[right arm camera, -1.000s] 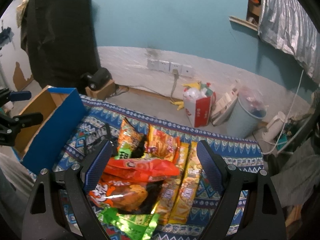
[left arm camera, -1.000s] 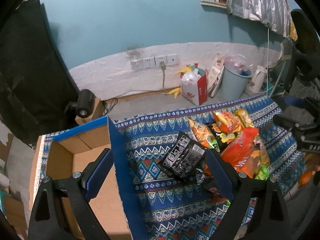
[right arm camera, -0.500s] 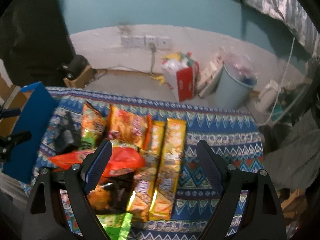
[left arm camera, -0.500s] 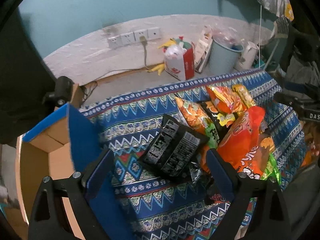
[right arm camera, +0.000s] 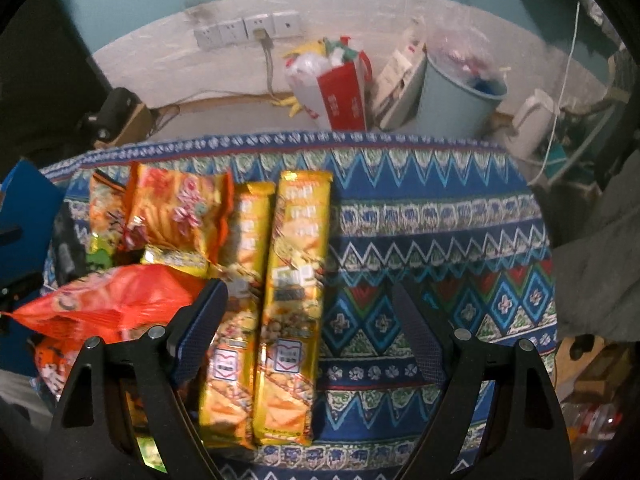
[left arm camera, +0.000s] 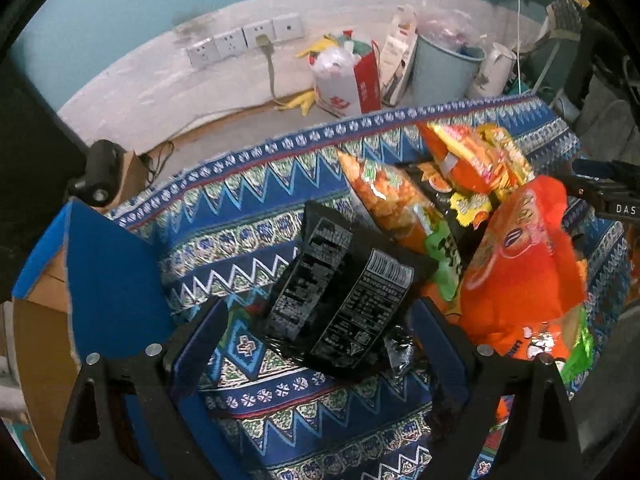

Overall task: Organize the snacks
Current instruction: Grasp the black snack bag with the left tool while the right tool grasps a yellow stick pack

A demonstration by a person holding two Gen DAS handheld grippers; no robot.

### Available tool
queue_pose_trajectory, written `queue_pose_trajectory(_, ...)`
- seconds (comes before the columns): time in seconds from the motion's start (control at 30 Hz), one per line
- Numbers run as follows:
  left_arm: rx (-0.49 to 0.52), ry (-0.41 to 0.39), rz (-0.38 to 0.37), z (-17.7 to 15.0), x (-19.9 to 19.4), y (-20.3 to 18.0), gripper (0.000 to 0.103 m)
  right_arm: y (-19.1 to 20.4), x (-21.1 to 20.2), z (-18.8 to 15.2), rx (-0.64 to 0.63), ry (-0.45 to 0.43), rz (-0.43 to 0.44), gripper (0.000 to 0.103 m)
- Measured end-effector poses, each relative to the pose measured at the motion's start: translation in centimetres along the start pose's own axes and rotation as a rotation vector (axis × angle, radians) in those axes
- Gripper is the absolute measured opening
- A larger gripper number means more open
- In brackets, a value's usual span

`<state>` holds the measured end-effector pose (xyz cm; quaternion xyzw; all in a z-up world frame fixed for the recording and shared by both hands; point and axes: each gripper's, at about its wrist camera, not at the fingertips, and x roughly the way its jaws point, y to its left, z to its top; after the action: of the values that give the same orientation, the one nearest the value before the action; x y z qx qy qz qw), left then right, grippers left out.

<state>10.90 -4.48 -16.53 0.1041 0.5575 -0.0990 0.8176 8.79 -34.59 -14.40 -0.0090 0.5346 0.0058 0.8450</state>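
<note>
A pile of snack bags lies on a patterned blue cloth (left arm camera: 256,216). My left gripper (left arm camera: 320,320) is open and hovers just above a black snack pack (left arm camera: 340,292) that lies between its fingers. Beside it lie an orange-green chip bag (left arm camera: 392,200) and a big orange bag (left arm camera: 520,264). My right gripper (right arm camera: 312,316) is open above two long yellow cracker packs (right arm camera: 296,296) lying side by side. The big orange bag (right arm camera: 108,300) shows at its left finger. A blue-sided cardboard box (left arm camera: 100,272) stands at the cloth's left end.
Beyond the far edge of the cloth is the floor with a red-white bag (left arm camera: 352,76), a pale blue bin (left arm camera: 444,68), a kettle (left arm camera: 496,68) and wall sockets (left arm camera: 244,38). The right gripper shows at the right of the left wrist view (left arm camera: 608,188).
Both grippers have tilted down and moved closer to the snacks. The left one has shifted right from the box to over the black pack. The right one has shifted right over the yellow packs.
</note>
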Motion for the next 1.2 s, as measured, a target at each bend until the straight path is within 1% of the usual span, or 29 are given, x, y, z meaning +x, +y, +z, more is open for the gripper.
queue_pose_trajectory(0.1, 0.005, 0.026, -0.009, 0.1, 1.1, 0.1, 0.095, -0.2, 1.3, -0.3, 0.003, 0.032, -0.006, 0.084)
queue_pose_trajectory(0.27, -0.001, 0.053, -0.006, 0.1, 2.5, 0.5, 0.095, 0.0, 3.0, -0.8, 0.0, 0.08, 0.017, 0.082)
queue_pose_trajectory(0.37, -0.009, 0.077, -0.004, 0.1, 3.5, 0.5, 0.095, 0.1, 4.0, -1.1, -0.013, 0.108, 0.009, 0.078)
queue_pose_trajectory(0.47, -0.02, 0.088, -0.001, 0.2, 4.3, 0.6, 0.095, -0.2, 4.2, -1.1, -0.004, 0.107, 0.014, 0.077)
queue_pose_trajectory(0.57, -0.028, 0.084, -0.002, 0.5, 4.8, 0.8, 0.095, -1.0, 4.4, -1.1, 0.009, 0.122, -0.004, 0.072)
queue_pose_trajectory(0.6, -0.034, 0.085, -0.005, 0.6, 5.0, 0.9, 0.095, -1.2, 4.6, -1.2, 0.009, 0.137, -0.013, 0.067)
queue_pose_trajectory(0.63, -0.042, 0.086, -0.009, 0.7, 5.2, 1.1, 0.095, -1.3, 4.9, -1.3, 0.007, 0.149, -0.024, 0.065)
queue_pose_trajectory(0.7, -0.064, 0.093, -0.018, 0.8, 5.8, 1.4, 0.095, -1.6, 5.7, -1.6, 0.005, 0.174, -0.044, 0.064)
queue_pose_trajectory(0.73, -0.068, 0.095, -0.021, 0.9, 6.0, 1.5, 0.095, -1.7, 5.8, -1.7, 0.006, 0.176, -0.032, 0.063)
queue_pose_trajectory(0.83, -0.083, 0.09, -0.041, 1.1, 6.5, 1.8, 0.094, -1.5, 5.9, -1.6, -0.017, 0.159, -0.044, 0.06)
queue_pose_trajectory(0.87, -0.087, 0.087, -0.053, 1.0, 6.6, 1.9, 0.09, -1.4, 5.9, -1.5, -0.018, 0.153, -0.047, 0.06)
queue_pose_trajectory(0.9, -0.091, 0.087, -0.076, 1.0, 6.7, 2.0, 0.084, -1.4, 5.9, -1.5, -0.019, 0.146, -0.051, 0.057)
queue_pose_trajectory(0.93, -0.092, 0.088, -0.089, 0.9, 6.8, 2.0, 0.081, -1.3, 6.0, -1.4, -0.026, 0.142, -0.06, 0.053)
queue_pose_trajectory(0.97, -0.091, 0.083, -0.095, 0.8, 6.8, 2.0, 0.077, -1.2, 6.1, -1.3, -0.037, 0.137, -0.068, 0.05)
queue_pose_trajectory(1.0, -0.083, 0.073, -0.095, 0.8, 6.7, 1.9, 0.068, -1.1, 6.1, -1.3, -0.048, 0.131, -0.068, 0.039)
queue_pose_trajectory(1.03, -0.077, 0.072, -0.099, 0.7, 6.7, 1.8, 0.064, -1.0, 6.0, -1.2, -0.05, 0.125, -0.061, 0.031)
queue_pose_trajectory(1.13, -0.066, 0.069, -0.092, 0.4, 6.5, 1.4, 0.061, -0.9, 5.9, -1.5, -0.042, 0.125, -0.053, 0.03)
queue_pose_trajectory(1.2, -0.058, 0.068, -0.086, 0.3, 6.2, 1.2, 0.06, -1.1, 5.7, -1.5, -0.034, 0.123, -0.044, 0.03)
